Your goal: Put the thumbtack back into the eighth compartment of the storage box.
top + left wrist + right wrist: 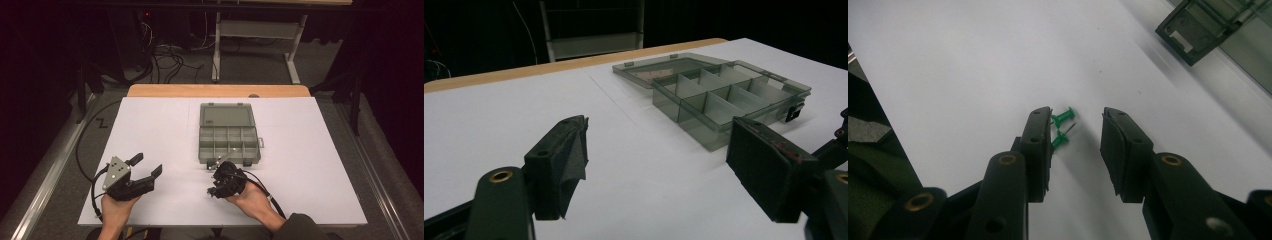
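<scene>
Two green pushpins (1063,118) lie on the white table between my right gripper's jaws, close against the left pad (1042,131). The right gripper (1076,115) stands open around them and tilts down at the table; neither pad presses a pin. In the high view it sits just in front of the box (212,191). A grey clear-plastic compartment box (229,142) lies open mid-table, its lid (226,115) folded back. My left gripper (148,165) rests at the near left, open wide with nothing between its jaws (664,150).
The box's compartments (719,100) look empty from the left gripper view. Its front latch (1192,30) sticks out toward the right gripper. The white table top (160,125) has a wooden far edge (215,90). Cables trail off both grippers.
</scene>
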Demonstrator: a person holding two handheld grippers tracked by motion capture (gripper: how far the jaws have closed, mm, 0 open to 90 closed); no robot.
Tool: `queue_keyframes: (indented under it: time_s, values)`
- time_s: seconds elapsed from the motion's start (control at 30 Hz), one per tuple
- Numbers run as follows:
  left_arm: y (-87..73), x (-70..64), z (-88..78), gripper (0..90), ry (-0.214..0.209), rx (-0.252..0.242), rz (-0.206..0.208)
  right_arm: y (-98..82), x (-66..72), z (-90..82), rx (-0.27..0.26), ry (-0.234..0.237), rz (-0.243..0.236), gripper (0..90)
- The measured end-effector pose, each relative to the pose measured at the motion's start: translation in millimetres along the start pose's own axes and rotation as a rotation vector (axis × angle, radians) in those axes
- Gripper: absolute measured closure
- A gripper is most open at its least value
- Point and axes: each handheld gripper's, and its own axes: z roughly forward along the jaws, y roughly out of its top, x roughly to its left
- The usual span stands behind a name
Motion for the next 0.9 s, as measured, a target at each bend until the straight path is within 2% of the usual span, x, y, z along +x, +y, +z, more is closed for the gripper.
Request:
queue_keyframes:
  time_s: [0.13,0.47,0.6,0.9]
  values:
    - [0.3,-0.7,-0.8,24.7,-0.002,-0.002,0.006,1.4,0.9,3.3,0.013,-0.002,-0.013,67.3]
    - [0.9,-0.2,-0.5,24.9,0.004,-0.007,0.004,1.6,3.9,12.2,0.035,-0.007,-0.007,70.1]
    - [4.1,0.4,-2.4,25.2,0.007,-0.034,-0.003,0.3,3.7,12.3,0.025,-0.011,-0.010,73.1]
    - [2.3,-1.5,-1.9,25.2,0.002,-0.026,0.005,-5.7,0.7,8.5,0.028,-0.028,-0.017,78.5]
